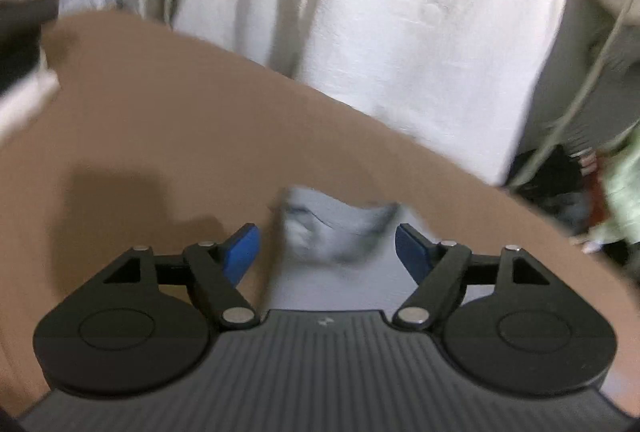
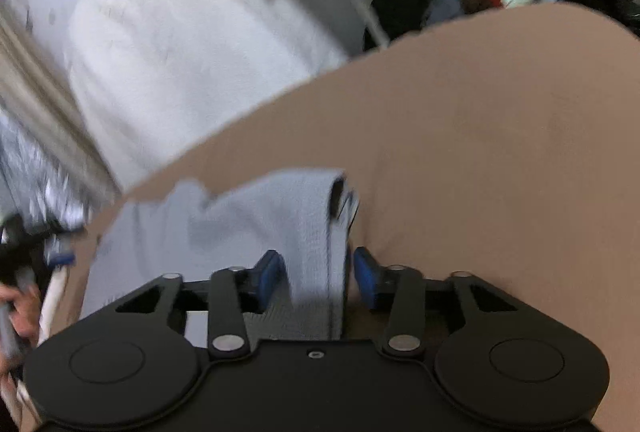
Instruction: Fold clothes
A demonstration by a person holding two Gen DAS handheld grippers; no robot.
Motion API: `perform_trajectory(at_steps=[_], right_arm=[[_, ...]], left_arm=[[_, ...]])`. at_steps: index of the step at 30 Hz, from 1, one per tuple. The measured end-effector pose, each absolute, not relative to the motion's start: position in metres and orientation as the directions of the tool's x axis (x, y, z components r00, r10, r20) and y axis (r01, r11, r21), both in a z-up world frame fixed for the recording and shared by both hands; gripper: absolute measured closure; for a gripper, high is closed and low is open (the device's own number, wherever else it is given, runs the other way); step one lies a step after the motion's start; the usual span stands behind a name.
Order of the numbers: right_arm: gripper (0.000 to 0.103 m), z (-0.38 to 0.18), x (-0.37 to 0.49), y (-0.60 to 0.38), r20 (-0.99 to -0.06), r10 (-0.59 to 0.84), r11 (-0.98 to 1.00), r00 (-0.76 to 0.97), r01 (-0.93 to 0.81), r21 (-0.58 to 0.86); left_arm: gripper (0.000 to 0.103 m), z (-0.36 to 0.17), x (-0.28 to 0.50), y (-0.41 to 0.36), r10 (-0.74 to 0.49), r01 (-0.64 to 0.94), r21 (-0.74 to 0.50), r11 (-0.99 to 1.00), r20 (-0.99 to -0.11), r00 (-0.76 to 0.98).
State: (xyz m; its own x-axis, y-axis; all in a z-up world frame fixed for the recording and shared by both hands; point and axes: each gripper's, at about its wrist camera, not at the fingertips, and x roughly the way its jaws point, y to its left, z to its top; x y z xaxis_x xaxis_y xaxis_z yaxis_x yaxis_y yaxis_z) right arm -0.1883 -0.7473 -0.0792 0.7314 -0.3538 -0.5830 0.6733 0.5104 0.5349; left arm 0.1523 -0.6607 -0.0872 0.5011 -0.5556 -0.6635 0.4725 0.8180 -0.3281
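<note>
**Garment position relative to both grippers**

On the tan table point(image 2: 500, 136), you have a pale blue garment point(image 2: 248, 216) lying near the front edge. Its long axis runs left to right. The right gripper point(image 2: 318, 274) straddles its rolled right end, pads not pressing. The left gripper point(image 1: 327, 252) stands released, cloth just ahead.
</note>
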Motion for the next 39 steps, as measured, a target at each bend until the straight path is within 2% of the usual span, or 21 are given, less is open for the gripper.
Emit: perform_trajectory(at_steps=[2,5,7,9,11,12,14,17,18,20,21,23,24,25,26,27,29,32,34,36,39], right_arm=[[0.044,-0.079,-0.190,-0.749,-0.570,-0.284,0.504,0.771,0.626,0.596],[0.043,-0.088,-0.191,-0.755,-0.530,-0.228,0.476,0.816,0.569,0.670],[0.055,-0.092,-0.188,-0.756,-0.524,-0.240,0.478,0.817,0.569,0.669],[0.084,-0.092,-0.183,-0.751,-0.512,-0.300,0.494,0.805,0.590,0.638],[0.092,-0.098,-0.175,-0.748,-0.497,-0.352,0.492,0.793,0.609,0.622],[0.093,-0.095,-0.172,-0.744,-0.486,-0.383,0.499,0.786,0.619,0.607],[0.094,-0.072,-0.164,-0.723,-0.429,-0.485,0.575,0.762,0.648,0.500],[0.093,-0.030,-0.123,-0.650,-0.305,-0.611,0.727,0.730,0.671,0.147],[0.092,-0.027,-0.105,-0.621,-0.279,-0.596,0.779,0.753,0.627,0.029],[0.088,-0.036,-0.074,-0.577,-0.298,-0.489,0.871,0.820,0.476,-0.120],[0.083,-0.041,-0.061,-0.559,-0.321,-0.435,0.900,0.842,0.397,-0.179],[0.081,-0.055,-0.044,-0.539,-0.392,-0.334,0.938,0.857,0.261,-0.229],[0.073,-0.058,-0.043,-0.536,-0.411,-0.294,0.949,0.863,0.211,-0.235],[0.065,-0.059,-0.043,-0.535,-0.420,-0.264,0.956,0.868,0.178,-0.232],[0.051,-0.055,-0.046,-0.539,-0.409,-0.254,0.960,0.877,0.178,-0.214],[0.044,-0.049,-0.051,-0.544,-0.393,-0.242,0.966,0.887,0.183,-0.182],[0.044,-0.032,-0.066,-0.565,-0.363,-0.167,0.985,0.917,0.167,-0.032],[0.037,-0.008,-0.095,-0.603,-0.306,-0.031,0.971,0.952,0.101,0.216],[0.034,-0.003,-0.113,-0.624,-0.309,-0.034,0.944,0.950,0.133,0.303],[0.034,-0.014,-0.120,-0.631,-0.400,-0.085,0.947,0.912,0.200,0.253],[0.034,-0.036,-0.107,-0.628,-0.529,-0.232,0.954,0.816,0.298,0.042]], left_arm=[[0.028,-0.087,0.134,-0.656,-0.561,0.522,-0.315,0.793,-0.712,0.422],[0.028,-0.093,0.091,-0.651,-0.522,0.637,-0.208,0.742,-0.776,0.354],[0.028,-0.100,0.068,-0.649,-0.481,0.676,-0.137,0.724,-0.803,0.352],[0.028,-0.106,0.051,-0.645,-0.462,0.690,-0.109,0.716,-0.815,0.351],[0.028,-0.110,0.046,-0.637,-0.476,0.685,-0.136,0.716,-0.813,0.336],[0.028,-0.110,0.045,-0.631,-0.489,0.679,-0.161,0.717,-0.810,0.325],[0.028,-0.108,0.051,-0.624,-0.511,0.673,-0.193,0.714,-0.801,0.312],[0.028,-0.105,0.056,-0.615,-0.534,0.673,-0.211,0.709,-0.785,0.316],[0.028,-0.106,0.057,-0.612,-0.532,0.672,-0.208,0.711,-0.784,0.320],[0.028,-0.113,0.060,-0.609,-0.523,0.654,-0.222,0.723,-0.794,0.309],[0.028,-0.117,0.062,-0.607,-0.519,0.643,-0.231,0.730,-0.800,0.302],[0.028,-0.122,0.066,-0.608,-0.527,0.626,-0.266,0.733,-0.804,0.276],[0.028,-0.124,0.067,-0.608,-0.536,0.619,-0.285,0.732,-0.801,0.265],[0.028,-0.125,0.068,-0.609,-0.544,0.614,-0.299,0.730,-0.798,0.259],[0.028,-0.126,0.070,-0.610,-0.551,0.611,-0.308,0.729,-0.793,0.258],[0.028,-0.126,0.071,-0.611,-0.558,0.608,-0.315,0.729,-0.788,0.260],[0.028,-0.125,0.073,-0.615,-0.577,0.608,-0.334,0.720,-0.775,0.257],[0.025,-0.123,0.071,-0.625,-0.617,0.639,-0.352,0.684,-0.746,0.249],[0.023,-0.122,0.069,-0.633,-0.637,0.668,-0.347,0.658,-0.730,0.248],[0.018,-0.122,0.067,-0.644,-0.644,0.687,-0.341,0.642,-0.726,0.241],[0.012,-0.132,0.073,-0.666,-0.625,0.690,-0.344,0.636,-0.755,0.199]])
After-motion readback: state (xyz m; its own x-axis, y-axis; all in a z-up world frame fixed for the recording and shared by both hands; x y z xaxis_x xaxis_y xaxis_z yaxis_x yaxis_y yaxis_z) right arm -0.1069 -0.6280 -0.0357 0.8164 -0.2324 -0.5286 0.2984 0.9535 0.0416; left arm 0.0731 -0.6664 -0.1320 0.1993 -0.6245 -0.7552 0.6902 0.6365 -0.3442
